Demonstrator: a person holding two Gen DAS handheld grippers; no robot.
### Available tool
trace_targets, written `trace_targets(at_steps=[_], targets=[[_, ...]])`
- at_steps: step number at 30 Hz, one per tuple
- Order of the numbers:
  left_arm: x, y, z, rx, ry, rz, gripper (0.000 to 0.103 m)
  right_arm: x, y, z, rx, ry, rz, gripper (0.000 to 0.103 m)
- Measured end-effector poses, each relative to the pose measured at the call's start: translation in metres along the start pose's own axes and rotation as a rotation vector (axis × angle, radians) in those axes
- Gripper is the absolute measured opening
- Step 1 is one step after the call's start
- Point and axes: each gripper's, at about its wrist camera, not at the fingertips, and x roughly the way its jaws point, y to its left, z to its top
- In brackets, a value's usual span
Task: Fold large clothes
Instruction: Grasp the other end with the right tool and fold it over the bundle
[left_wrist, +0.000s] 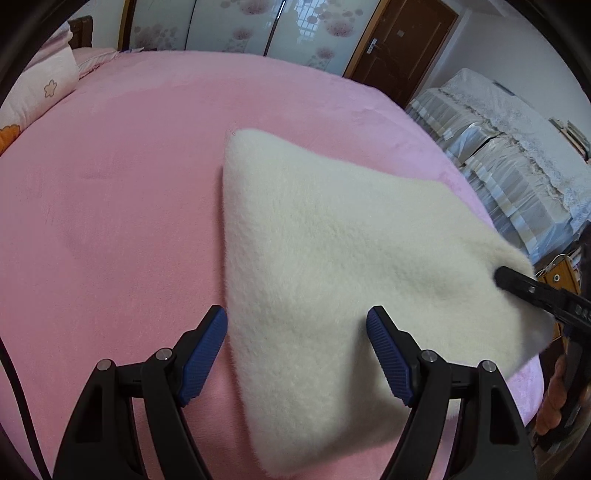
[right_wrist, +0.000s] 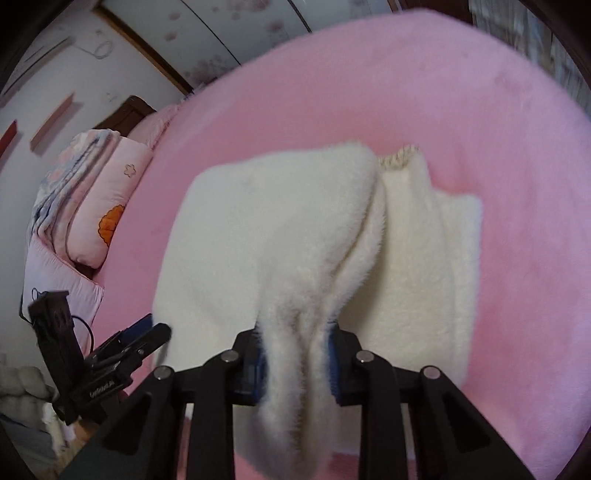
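Observation:
A cream fleecy garment (left_wrist: 332, 258) lies partly folded on the pink bed (left_wrist: 110, 221). My left gripper (left_wrist: 297, 325) is open, its blue-padded fingers on either side of the garment's near left edge, holding nothing. My right gripper (right_wrist: 295, 354) is shut on a bunched fold of the garment (right_wrist: 280, 236) and lifts it above the lower layer (right_wrist: 424, 266). The right gripper also shows in the left wrist view (left_wrist: 535, 291) at the garment's right corner. The left gripper shows in the right wrist view (right_wrist: 144, 339) at the left edge.
Pink pillows and folded quilts (right_wrist: 92, 206) are stacked at the head of the bed. A covered sofa (left_wrist: 517, 155) stands beyond the bed's right side, and a brown door (left_wrist: 406, 40) is at the back.

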Motion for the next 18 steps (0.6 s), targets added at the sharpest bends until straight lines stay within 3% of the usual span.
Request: trace_targets(at_steps=[3, 5, 9, 11, 14, 18], targets=[[-0.006, -0.013, 0.004, 0.039, -0.035, -0.018, 0.076, -0.032, -0.004, -0.012, -0.015, -0.131, -0.031, 0.024], [0.005, -0.025, 0.003, 0.069, -0.015, -0.026, 0.076, -0.037, -0.027, -0.019, 0.035, -0.151, -0.056, 0.024], [0.038, -0.040, -0.009, 0.111, 0.048, -0.020, 0.080, -0.009, -0.089, -0.047, 0.173, -0.083, -0.147, 0.024], [0.046, -0.045, -0.016, 0.147, 0.038, 0.022, 0.080, 0.012, -0.108, -0.064, 0.239, -0.026, -0.114, 0.025], [0.048, -0.043, -0.018, 0.138, 0.031, 0.023, 0.080, 0.013, -0.107, -0.066, 0.247, -0.044, -0.112, 0.029], [0.040, -0.041, -0.009, 0.111, 0.073, 0.004, 0.080, 0.004, -0.115, -0.052, 0.292, -0.009, -0.119, 0.048]])
